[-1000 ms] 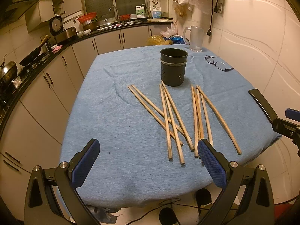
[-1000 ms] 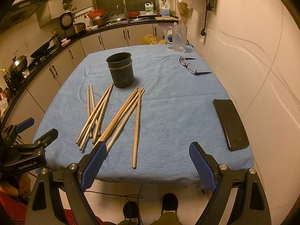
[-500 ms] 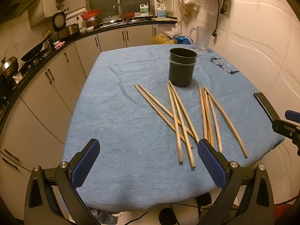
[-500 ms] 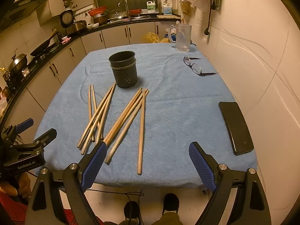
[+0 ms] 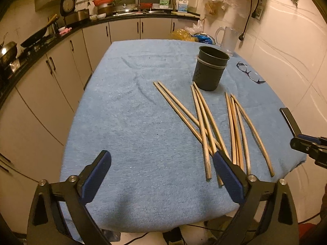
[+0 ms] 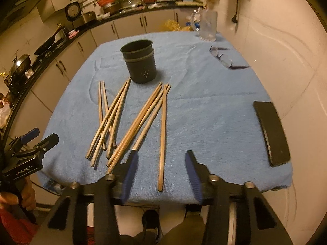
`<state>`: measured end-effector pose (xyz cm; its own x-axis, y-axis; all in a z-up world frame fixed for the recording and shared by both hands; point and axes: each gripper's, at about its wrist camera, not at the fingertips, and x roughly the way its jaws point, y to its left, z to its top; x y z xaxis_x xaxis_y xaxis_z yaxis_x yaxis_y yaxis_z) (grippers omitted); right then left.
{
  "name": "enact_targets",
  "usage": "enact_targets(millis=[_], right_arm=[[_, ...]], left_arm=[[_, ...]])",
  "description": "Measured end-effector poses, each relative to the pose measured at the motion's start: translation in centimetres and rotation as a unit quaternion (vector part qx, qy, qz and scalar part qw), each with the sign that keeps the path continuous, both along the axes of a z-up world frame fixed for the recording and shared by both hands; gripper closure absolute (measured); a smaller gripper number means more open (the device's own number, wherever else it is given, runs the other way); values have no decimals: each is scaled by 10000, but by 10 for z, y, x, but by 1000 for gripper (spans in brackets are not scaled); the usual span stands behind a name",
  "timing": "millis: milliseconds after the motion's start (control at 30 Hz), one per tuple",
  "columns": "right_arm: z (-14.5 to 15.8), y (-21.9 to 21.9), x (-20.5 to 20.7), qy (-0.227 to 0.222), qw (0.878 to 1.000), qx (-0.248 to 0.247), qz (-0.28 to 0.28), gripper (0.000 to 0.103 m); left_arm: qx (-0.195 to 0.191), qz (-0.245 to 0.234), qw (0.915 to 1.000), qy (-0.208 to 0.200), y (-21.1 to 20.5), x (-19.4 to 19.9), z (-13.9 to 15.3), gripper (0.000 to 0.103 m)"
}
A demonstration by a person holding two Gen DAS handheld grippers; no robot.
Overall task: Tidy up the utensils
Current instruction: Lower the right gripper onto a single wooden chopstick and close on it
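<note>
A table covered by a blue terry towel fills the middle of both views. A dark, perforated utensil cup stands upright toward the far side. Wooden chopsticks lie loose on the towel in front of the cup, fanned out and crossing in places; one lone chopstick lies a little apart on the right of the pile. Folded eyeglasses rest near the far right. A clear pitcher stands at the far edge. A black phone lies flat by the right edge.

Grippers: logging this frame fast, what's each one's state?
Left gripper: open, holding nothing.
Right gripper: open, narrower, fingers straddling one chopstick, not gripping.
</note>
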<state>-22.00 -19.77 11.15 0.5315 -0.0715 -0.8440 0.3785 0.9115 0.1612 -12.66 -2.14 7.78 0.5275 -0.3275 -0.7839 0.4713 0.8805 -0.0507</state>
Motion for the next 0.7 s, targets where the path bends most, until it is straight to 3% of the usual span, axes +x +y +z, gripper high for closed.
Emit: enact_targets(millis=[67,133,233,367,433,567,700], right_arm=[[-5,-11,11,26,9996,293,23,63],[-12,-29,26,91,9979,644,-70,70],[-25,-53,49,227,9930,1133,-262,71],[-40,-71,81,363,9894,1386,-250,71],[-48,-76,97,450,9858,1609,-147,71],[-58,-80,122,632,9859,1548,-18,71],[-70,-80,140,883,9853,1449,184,74]], left_arm=[[-35,-45,9998,169,-3,6,-1,29],[-76,1,9991,411,-5,17,-2,42],[-235,44,9975,669,-7,32,0,47],[-515,74,9915,1190,-19,59,-4,69],[-714,102,9868,1453,-27,72,-7,71],[-891,-41,9802,1765,-46,88,-10,71],[-785,-243,9767,1982,-65,100,-18,76]])
